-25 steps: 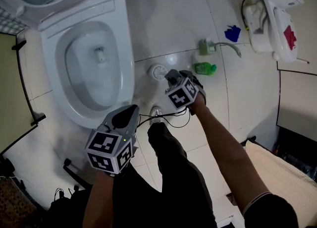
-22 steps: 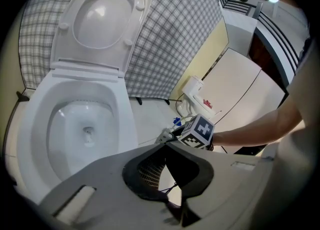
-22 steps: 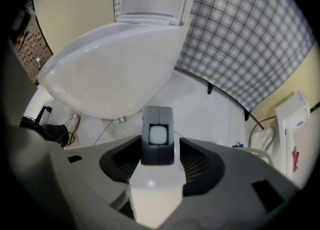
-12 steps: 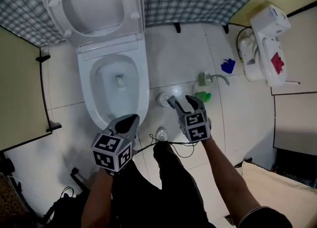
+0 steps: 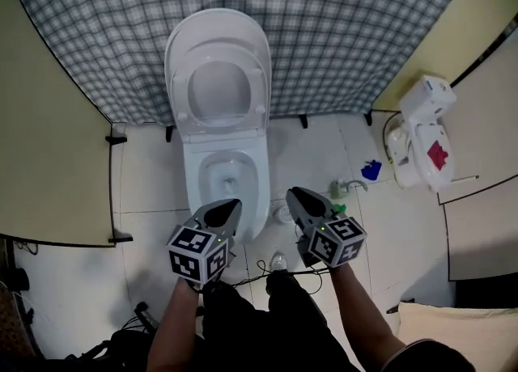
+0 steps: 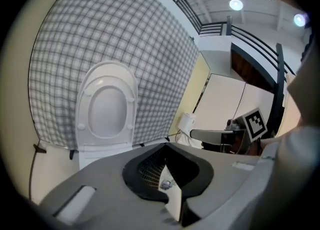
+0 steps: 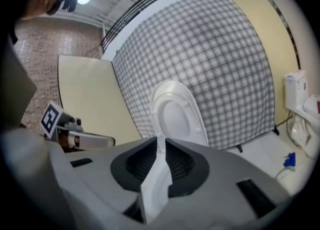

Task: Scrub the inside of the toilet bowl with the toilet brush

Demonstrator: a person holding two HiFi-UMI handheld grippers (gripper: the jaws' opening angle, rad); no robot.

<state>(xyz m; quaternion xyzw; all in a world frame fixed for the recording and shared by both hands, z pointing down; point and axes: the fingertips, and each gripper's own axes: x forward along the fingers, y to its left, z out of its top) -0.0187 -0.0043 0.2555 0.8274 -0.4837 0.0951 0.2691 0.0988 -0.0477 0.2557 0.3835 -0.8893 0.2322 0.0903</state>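
One white toilet (image 5: 220,142) at the middle, backed against one grey-and-white checked curtain (image 5: 348,31). One lid (image 5: 217,83) tipped up against that cloth, leaving the bowl (image 5: 200,186) uncovered and facing up. Two yellowish panels flanking the curtain, one to the left of the toilet (image 5: 48,120) and one to the right (image 5: 441,47). Two grippers held side by side on the near side of the toilet, each on a bare forearm and each carrying one marker cube. Left gripper (image 5: 229,207) pointing over the near rim of the bowl, jaws pressed together at the tips and gripping nothing. Right gripper (image 5: 296,196) just right of the bowl, jaws just drawn in to a thin slit, with nothing in the slit but a strip of the toilet beyond. On the floor right of the toilet, four small things: one round white thing (image 5: 283,215) just beside the bowl and partly behind the right gripper, one grey-green fitting (image 5: 334,190) with a bent pipe, one green bottle (image 5: 338,209) just beside it, and one blue thing (image 5: 371,170) further out. Toilet brush not to be made out among these; too small to tell whether the round white thing belongs to it. Farthest right of the toilet, one white fixture (image 5: 421,132) with a red patch. One black cable (image 5: 259,269) looping on the floor nearer than the bowl, by the dark trouser legs.
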